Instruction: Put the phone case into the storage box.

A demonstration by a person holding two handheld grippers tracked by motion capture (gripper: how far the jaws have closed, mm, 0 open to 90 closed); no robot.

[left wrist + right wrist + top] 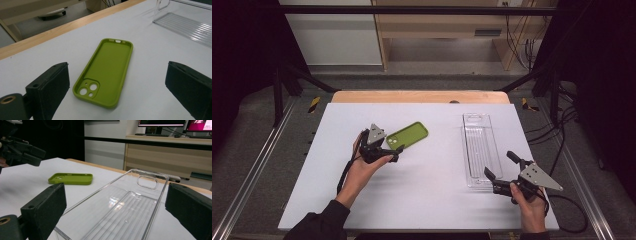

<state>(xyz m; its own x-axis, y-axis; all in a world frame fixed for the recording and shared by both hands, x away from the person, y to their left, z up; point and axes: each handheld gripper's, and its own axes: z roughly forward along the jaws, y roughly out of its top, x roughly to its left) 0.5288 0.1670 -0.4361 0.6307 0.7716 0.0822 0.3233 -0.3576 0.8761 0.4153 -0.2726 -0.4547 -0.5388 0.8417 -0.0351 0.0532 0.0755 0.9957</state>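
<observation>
A green phone case (408, 135) lies hollow side up on the white table (422, 200), camera cutouts toward my left gripper (396, 147). That gripper is open at the case's near end; in the left gripper view the case (106, 71) lies between and ahead of the two jaws. A clear plastic tray (479, 150) rests lengthwise at the right of the table. My right gripper (500, 166) is open at the tray's near end; in the right gripper view the tray (120, 212) stretches ahead between the jaws, the case (70, 178) lies beyond, and the left gripper (30, 153) hovers at upper left.
The table's wooden far edge (419, 96) borders a floor with shelving and cables behind. Metal frame rails (252, 165) run along both sides of the table. Bare white surface lies between the case and the tray.
</observation>
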